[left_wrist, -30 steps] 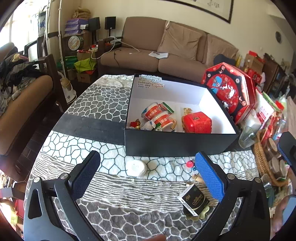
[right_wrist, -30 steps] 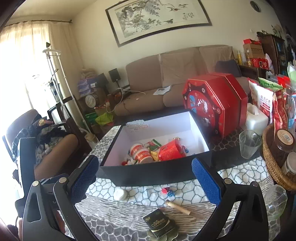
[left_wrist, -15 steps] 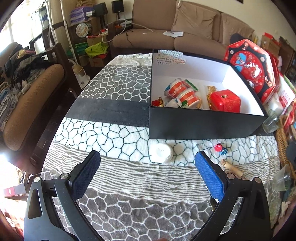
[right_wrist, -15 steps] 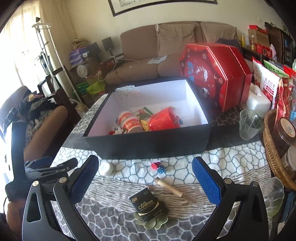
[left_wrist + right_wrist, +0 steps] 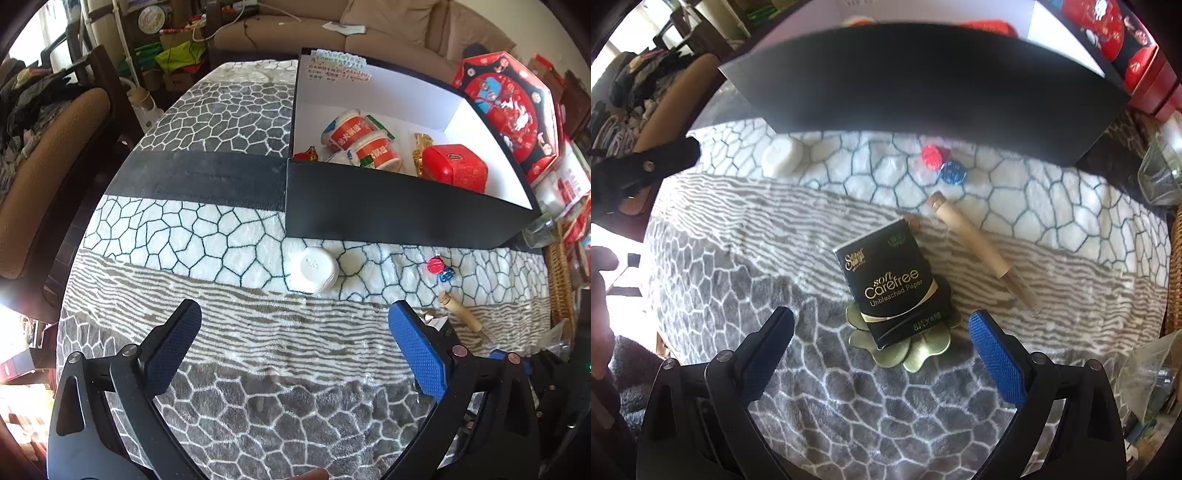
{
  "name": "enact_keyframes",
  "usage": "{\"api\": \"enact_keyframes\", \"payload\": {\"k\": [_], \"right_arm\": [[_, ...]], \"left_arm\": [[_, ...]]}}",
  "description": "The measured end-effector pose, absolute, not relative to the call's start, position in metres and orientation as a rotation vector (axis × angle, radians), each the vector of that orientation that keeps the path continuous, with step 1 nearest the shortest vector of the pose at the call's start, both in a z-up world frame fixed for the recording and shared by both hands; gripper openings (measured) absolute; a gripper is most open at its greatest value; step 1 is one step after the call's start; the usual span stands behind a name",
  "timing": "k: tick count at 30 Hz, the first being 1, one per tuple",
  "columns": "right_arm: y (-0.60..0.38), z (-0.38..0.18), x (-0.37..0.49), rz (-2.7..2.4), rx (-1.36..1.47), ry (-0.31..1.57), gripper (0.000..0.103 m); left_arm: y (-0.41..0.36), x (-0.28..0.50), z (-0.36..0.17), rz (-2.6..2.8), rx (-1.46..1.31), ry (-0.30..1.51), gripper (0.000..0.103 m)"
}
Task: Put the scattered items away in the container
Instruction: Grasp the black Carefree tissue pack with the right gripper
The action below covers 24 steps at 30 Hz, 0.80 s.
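Note:
A black box with a white inside holds two red-and-white cups, a red tin and sweets. On the patterned cloth before it lie a white round jar, a red and a blue sweet and a tan tube. My left gripper is open, just short of the jar. My right gripper is open, close above a black tissue pack lying on a green flower-shaped coaster. The jar, sweets and tube lie beyond.
A red octagonal tin leans right of the box. A glass and a wicker basket stand at the right table edge. A chair stands left of the table, a sofa behind.
Both grippers have tilted down and moved lower toward the cloth. The right one has closed in on the tissue pack; the left one has neared the white jar.

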State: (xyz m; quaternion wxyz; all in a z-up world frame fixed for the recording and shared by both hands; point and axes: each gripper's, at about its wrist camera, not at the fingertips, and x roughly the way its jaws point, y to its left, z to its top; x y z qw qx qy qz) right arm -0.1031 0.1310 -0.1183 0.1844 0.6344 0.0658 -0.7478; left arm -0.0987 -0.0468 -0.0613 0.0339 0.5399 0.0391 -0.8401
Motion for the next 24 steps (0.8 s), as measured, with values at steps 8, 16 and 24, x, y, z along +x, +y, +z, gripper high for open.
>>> {"api": "enact_keyframes", "payload": {"k": [8, 16, 24], "right_arm": [[0.105, -0.122, -0.108, -2.144, 1.720, 0.347, 0.092], [0.112, -0.134, -0.108, -2.131, 1.746, 0.336, 0.061], [0.136, -0.114, -0.102, -2.163, 1.700, 0.179, 0.059]], "left_arm": [[-0.051, -0.099, -0.061, -2.578, 1.660, 0.118, 0.102], [-0.057, -0.098, -0.058, -2.585, 1.643, 0.166, 0.102], [-0.052, -0.102, -0.062, -2.582, 1.658, 0.100, 0.102]]}}
